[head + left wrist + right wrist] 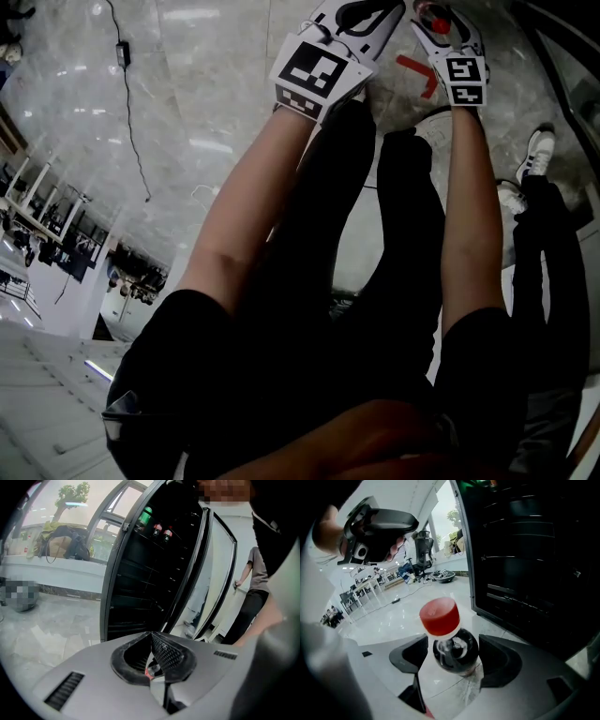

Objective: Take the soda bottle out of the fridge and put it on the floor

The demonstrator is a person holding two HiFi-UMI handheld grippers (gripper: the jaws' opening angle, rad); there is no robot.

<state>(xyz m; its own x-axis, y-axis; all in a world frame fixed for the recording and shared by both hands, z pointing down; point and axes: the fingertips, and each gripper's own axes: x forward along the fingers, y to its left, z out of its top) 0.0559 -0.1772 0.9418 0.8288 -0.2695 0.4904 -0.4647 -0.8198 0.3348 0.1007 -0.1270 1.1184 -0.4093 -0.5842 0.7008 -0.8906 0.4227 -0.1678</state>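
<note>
Soda bottle (439,617) appears to stand on the floor (389,620) near the open fridge (525,564), loose between the parted jaws of the right gripper (452,651). Left gripper (152,657) is closed and empty. Risk: a jaw clipping the bottle on withdrawal and toppling it.

Soda bottle (452,648): upright on the floor (393,620), between the parted jaws of the right gripper (454,658).
Fridge (534,564): right of the soda bottle and behind it.
Shelf bottles (159,530): on the fridge's upper shelf.
Person (255,588): beside the open door (220,573).
</note>
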